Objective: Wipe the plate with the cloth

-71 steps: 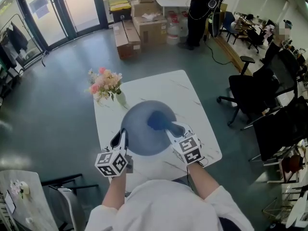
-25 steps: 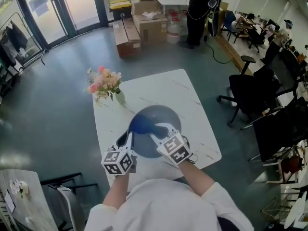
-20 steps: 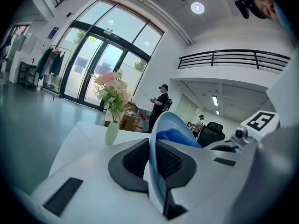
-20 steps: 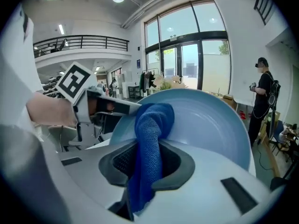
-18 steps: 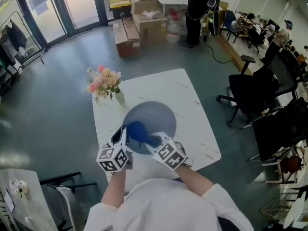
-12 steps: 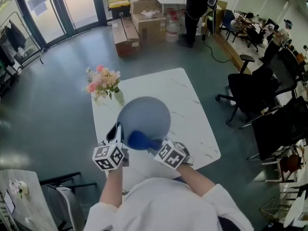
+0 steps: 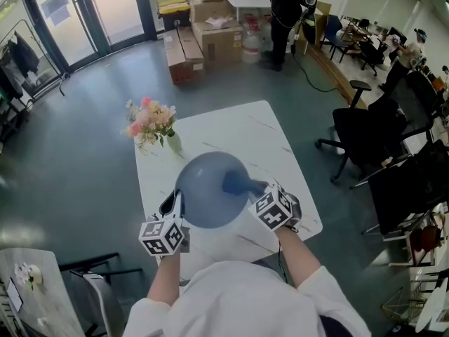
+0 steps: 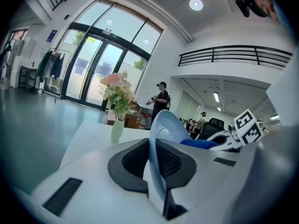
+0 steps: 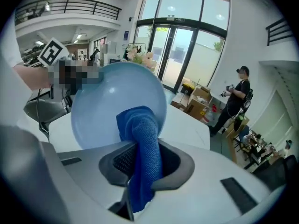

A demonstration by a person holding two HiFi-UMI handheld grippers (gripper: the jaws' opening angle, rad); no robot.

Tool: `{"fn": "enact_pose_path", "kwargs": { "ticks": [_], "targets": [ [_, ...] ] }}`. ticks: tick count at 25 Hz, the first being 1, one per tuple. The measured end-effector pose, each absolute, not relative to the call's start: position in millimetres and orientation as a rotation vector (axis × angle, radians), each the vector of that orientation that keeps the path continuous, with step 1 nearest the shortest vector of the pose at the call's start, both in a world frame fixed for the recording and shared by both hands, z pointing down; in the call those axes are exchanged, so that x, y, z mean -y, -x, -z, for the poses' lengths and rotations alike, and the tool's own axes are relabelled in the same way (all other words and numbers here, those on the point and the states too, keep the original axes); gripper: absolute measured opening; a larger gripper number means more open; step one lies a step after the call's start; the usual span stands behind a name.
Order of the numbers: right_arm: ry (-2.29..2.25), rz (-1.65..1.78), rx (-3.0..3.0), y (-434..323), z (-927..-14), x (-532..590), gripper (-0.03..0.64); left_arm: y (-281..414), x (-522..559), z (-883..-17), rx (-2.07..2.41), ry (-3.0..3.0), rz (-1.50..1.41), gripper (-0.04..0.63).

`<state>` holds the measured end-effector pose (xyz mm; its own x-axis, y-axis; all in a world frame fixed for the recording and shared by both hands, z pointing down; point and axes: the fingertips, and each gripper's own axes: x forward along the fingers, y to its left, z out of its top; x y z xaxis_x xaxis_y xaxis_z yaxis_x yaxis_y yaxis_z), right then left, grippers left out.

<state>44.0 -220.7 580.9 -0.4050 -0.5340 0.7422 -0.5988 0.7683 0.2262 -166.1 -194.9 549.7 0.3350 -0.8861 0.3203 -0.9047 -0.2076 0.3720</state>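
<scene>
The left hand-held gripper [image 8: 156, 161] is clenched on the rim of the plate [image 8: 164, 127], which stands edge-on between its two dark pads; in the head view this grip sits at the plate's near-left edge, with the marker cube just behind it. The pale blue plate is held up off the worktop [image 7: 261, 133], tilted so that its hollow face turns toward the other hand. The right hand-held gripper [image 9: 140, 164] is clamped on the blue cloth [image 9: 142, 141]: a bunched fold runs up between its jaws, a short tail hangs below them, and the rounded front end of the fold lies against the plate's hollow face, at the right-hand part of that face as the head view shows it. Both forearms reach forward from white sleeves at the bottom of the head view. The white, faintly veined worktop lies beneath the plate, and a small vase of pink and cream flowers [image 7: 152, 123] stands at its far-left corner, well apart from the plate. Beyond the worktop is grey floor, with stacked cardboard boxes [image 7: 209, 28] near glass doors, a person in black [image 7: 286, 16] standing beside them, and dark office chairs [image 7: 375, 135] off to the right.
</scene>
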Motion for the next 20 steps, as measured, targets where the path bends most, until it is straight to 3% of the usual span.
{"fn": "enact_pose_path", "kwargs": {
  "ticks": [9,20],
  "targets": [
    [-0.937,0.051,2.235,-21,-541,241,0.092,137,187,-560,1.468,-2.114,-0.061,0.044],
    [-1.045,-0.211,2.552,-19,-521,239,0.093,153,203,-562,1.455,-1.994,0.100,0.044]
  ]
}}
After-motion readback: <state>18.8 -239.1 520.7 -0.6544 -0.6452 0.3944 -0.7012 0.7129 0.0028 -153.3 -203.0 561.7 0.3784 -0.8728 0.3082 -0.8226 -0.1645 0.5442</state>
